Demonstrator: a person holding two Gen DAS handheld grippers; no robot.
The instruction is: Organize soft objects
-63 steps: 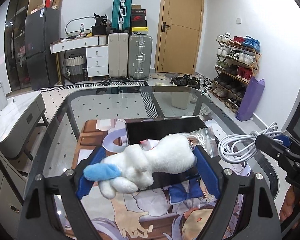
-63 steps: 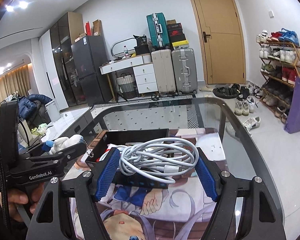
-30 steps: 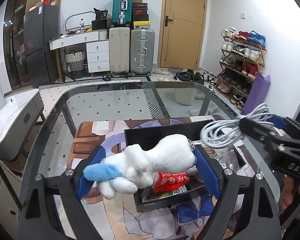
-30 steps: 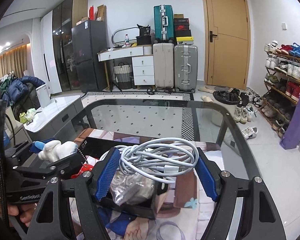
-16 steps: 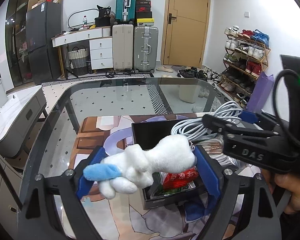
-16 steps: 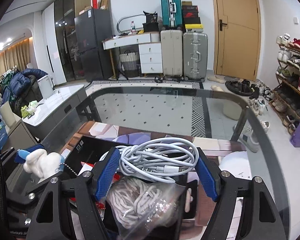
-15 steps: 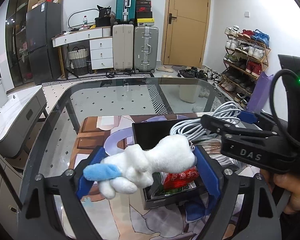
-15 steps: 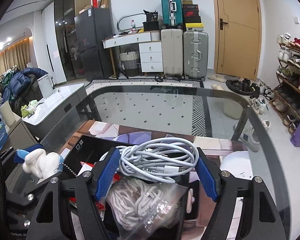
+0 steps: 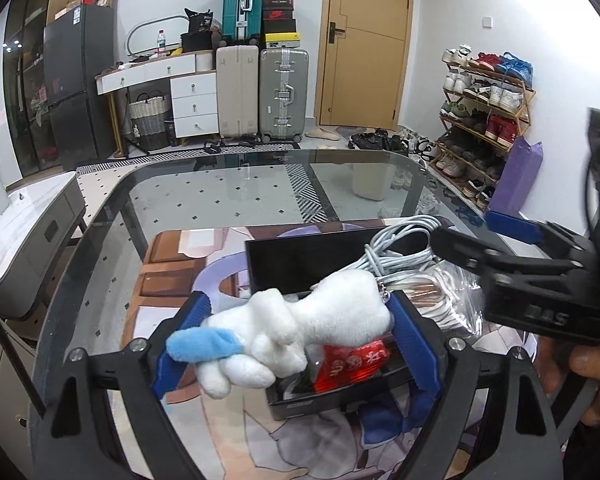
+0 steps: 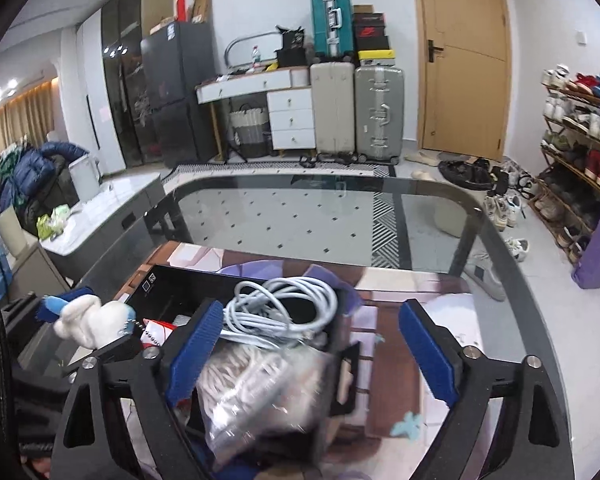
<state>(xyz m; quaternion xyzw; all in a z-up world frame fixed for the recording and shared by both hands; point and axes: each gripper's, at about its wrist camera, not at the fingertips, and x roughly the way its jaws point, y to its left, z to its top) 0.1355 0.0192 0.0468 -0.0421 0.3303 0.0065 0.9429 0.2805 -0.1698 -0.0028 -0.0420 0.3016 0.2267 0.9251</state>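
Note:
My left gripper [image 9: 296, 336] is shut on a white plush toy [image 9: 312, 320] with a blue ear, held just above the near left part of a black box [image 9: 296, 264]. The toy also shows at the left of the right wrist view [image 10: 92, 320]. My right gripper [image 10: 312, 348] is open over the box [image 10: 172, 284]. A coiled white cable [image 10: 284, 308] lies loose in the box, on a clear bag of cord [image 10: 260, 384]. The cable [image 9: 400, 248] and a red packet [image 9: 352, 364] show in the left wrist view.
The box stands on a printed mat [image 9: 172, 280] on a glass table [image 9: 220, 196]. Suitcases [image 9: 260, 92], a dresser and a shoe rack [image 9: 488, 100] stand behind. A low grey cabinet [image 9: 24, 236] is at the left.
My right gripper has opened and let the white cable drop into the box. My left gripper still holds the plush toy, a little closer over the box.

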